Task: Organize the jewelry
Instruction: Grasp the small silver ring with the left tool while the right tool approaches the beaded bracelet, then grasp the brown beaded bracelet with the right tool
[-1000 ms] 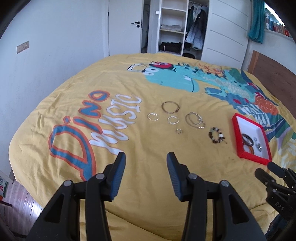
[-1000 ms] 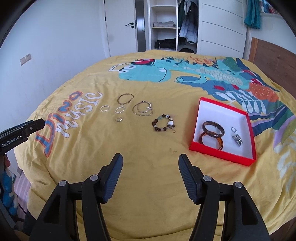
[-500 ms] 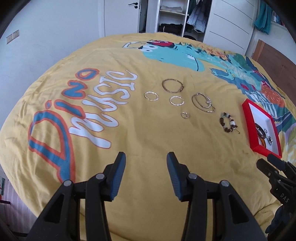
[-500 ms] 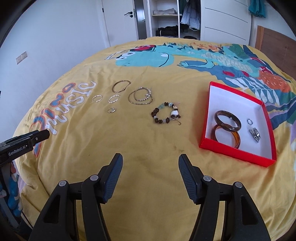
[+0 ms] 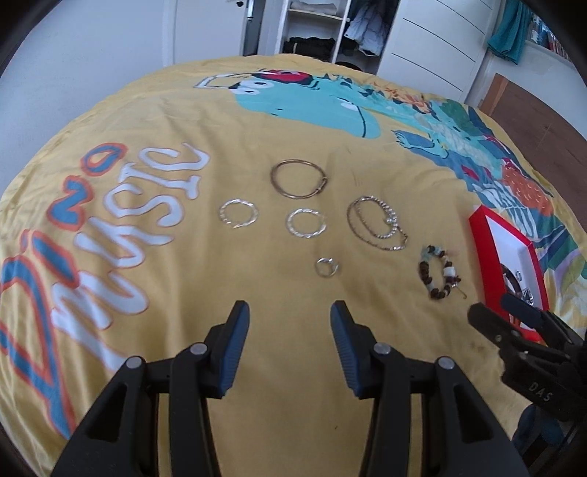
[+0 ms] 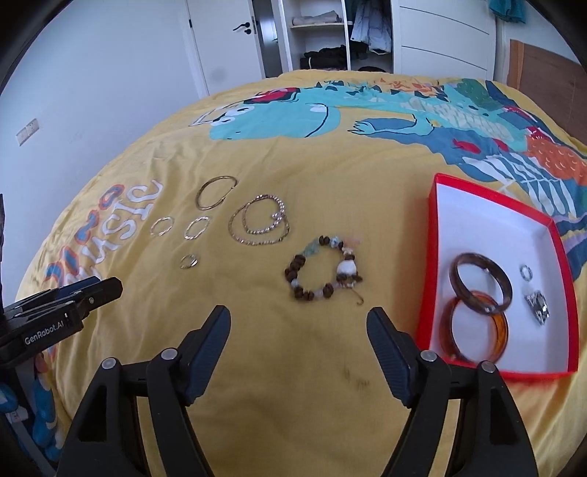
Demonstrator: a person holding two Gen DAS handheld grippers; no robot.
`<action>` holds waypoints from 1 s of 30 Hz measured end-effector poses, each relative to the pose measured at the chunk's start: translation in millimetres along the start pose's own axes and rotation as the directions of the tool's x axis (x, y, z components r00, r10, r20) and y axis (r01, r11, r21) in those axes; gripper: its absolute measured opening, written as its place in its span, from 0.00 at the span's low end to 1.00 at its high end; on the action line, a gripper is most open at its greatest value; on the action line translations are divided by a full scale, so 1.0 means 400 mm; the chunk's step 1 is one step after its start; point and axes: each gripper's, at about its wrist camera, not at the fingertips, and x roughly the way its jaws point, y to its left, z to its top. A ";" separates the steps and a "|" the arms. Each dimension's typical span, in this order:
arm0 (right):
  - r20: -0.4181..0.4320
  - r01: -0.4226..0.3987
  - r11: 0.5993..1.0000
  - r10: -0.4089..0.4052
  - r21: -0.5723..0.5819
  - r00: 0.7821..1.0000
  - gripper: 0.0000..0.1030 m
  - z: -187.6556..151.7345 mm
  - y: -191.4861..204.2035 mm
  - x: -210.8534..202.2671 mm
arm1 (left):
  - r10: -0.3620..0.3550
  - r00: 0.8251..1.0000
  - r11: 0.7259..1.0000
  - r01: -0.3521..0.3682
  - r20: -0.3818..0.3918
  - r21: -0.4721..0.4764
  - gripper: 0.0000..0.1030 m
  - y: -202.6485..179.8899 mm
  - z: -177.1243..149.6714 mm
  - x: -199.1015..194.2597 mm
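**A:** Both tongs over a yellow bedspread (image 6: 330,176) with a dinosaur print. Left tongs (image 5: 290,323) released, nothing between the blue pads, hanging above bare cloth short of a small silver ring (image 5: 326,266).

**B:** Right tongs (image 6: 299,330) likewise released, jaws just widened, gap empty. Beaded bracelet (image 6: 323,269) lying flat on the cloth just beyond the fingertips, apart from both, a small hook trailing from its near side.

**A:** Farther back, more loose jewelry on the bed: a large gold bangle (image 5: 298,178) at the rear, two silver hoops (image 5: 238,213) side by side in front of it, a pair of overlapping chain bracelets (image 5: 378,227) to the right.

**B:** Red box (image 6: 436,257) with white lining to the right of the beaded bracelet, near but not touching. Inside: a dark brown bangle (image 6: 480,282) resting partly over an amber bangle (image 6: 477,330), a tiny ring (image 6: 527,272) and a silver piece (image 6: 537,312) beside them, too blurred to identify.

**A:** Seen from the left wrist, right tongs at the frame's right edge, partly covering the box's near corner.

**B:** Behind the bed: white door (image 6: 223,40), open wardrobe (image 6: 330,33) with folded and hanging clothes.
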 end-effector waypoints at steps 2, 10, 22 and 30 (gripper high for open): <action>-0.011 0.012 1.000 -0.012 0.000 1.000 0.76 0.018 -0.001 0.028 | -0.021 1.000 1.000 0.021 -0.010 0.002 0.43 -0.008 0.015 0.028; -0.046 0.081 0.996 -0.080 0.020 0.996 0.78 0.081 -0.026 0.133 | -0.071 0.997 0.997 0.072 -0.041 0.009 0.43 -0.031 0.049 0.122; -0.082 0.120 0.992 -0.117 0.033 0.990 0.78 0.089 -0.044 0.212 | -0.068 0.996 0.997 0.070 -0.059 0.032 0.37 -0.056 0.049 0.198; -0.103 0.141 0.989 -0.144 -0.037 0.984 0.79 0.086 -0.034 0.230 | -0.066 0.996 0.998 0.067 -0.060 0.010 0.19 -0.042 0.050 0.213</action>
